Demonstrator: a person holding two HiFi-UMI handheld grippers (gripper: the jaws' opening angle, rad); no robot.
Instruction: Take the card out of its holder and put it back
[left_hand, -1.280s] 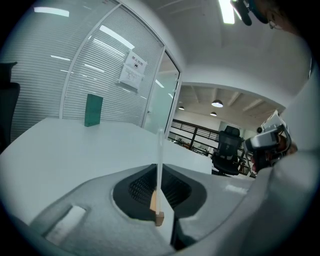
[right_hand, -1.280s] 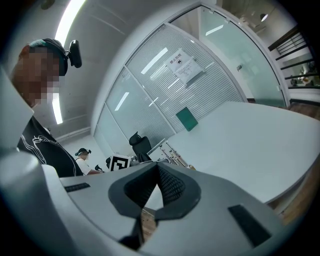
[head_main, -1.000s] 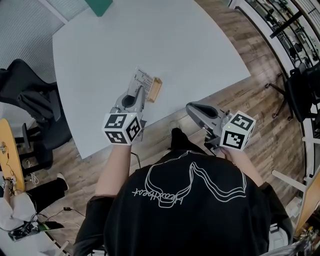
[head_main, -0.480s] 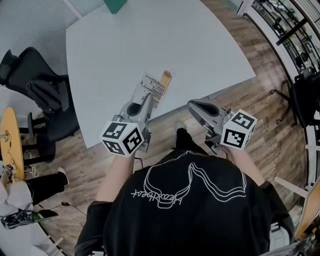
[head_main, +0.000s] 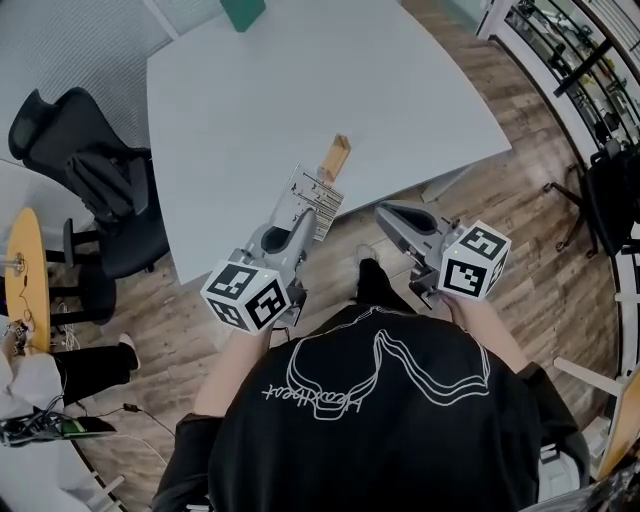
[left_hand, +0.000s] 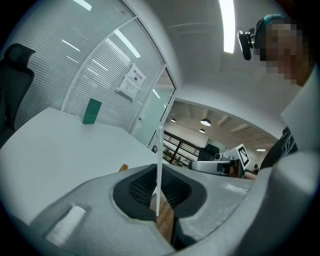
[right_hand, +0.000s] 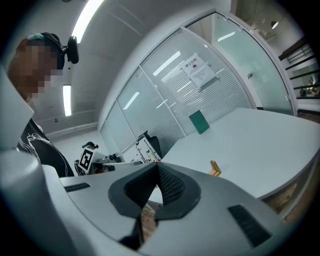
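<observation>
My left gripper (head_main: 300, 224) is shut on a white printed card (head_main: 309, 199) and holds it over the near edge of the white table (head_main: 300, 90). In the left gripper view the card (left_hand: 159, 160) shows edge-on, pinched between the jaws. The small wooden card holder (head_main: 334, 158) lies on the table just beyond the card, apart from it, and also shows as the holder (right_hand: 215, 168) in the right gripper view. My right gripper (head_main: 386, 213) hovers off the table's near edge, shut with nothing in it.
A green block (head_main: 243, 12) stands at the table's far edge. A black office chair (head_main: 95, 190) is at the left of the table. Wooden floor (head_main: 520, 200) lies to the right. Another person (head_main: 25, 385) sits at the lower left.
The left gripper has drawn the card back from the wooden holder toward the table's near edge. The holder stays on the table. The right gripper has hardly moved.
</observation>
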